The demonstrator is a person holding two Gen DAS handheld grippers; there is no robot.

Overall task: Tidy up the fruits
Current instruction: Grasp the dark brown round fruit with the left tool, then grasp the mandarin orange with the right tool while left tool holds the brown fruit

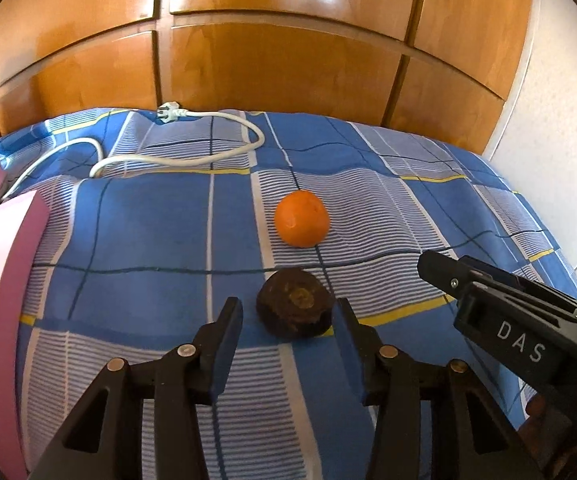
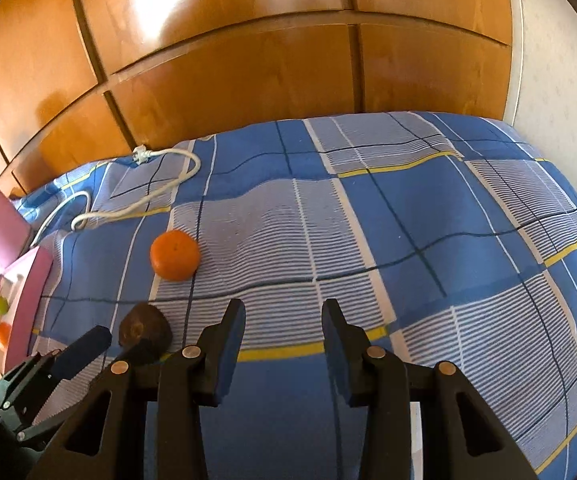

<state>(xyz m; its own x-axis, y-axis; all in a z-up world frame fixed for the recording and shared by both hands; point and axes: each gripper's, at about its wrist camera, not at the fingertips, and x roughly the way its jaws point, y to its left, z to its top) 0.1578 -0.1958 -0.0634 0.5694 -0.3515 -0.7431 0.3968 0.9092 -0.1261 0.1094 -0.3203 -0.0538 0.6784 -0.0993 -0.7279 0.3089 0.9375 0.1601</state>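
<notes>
**Two fruits left on the checked bedspread**

Behind your bed stands a glossy wooden wardrobe (image 1: 272,60); the blue-and-white checked bedspread (image 2: 408,220) fills the rest. At the left edge, your pink-rimmed white box (image 1: 20,280) is cut off, its fruit only blurred orange and green blobs. A white power cable (image 1: 192,156) loops by the wardrobe. The round orange mandarin (image 1: 302,219) lies free mid-bed. Your left gripper (image 1: 288,316) brackets the dark brown shrivelled fruit (image 1: 294,309), fingers spread, contact on the right hard to judge. Your right gripper (image 2: 284,320) hovers parted, holding nothing.
</notes>
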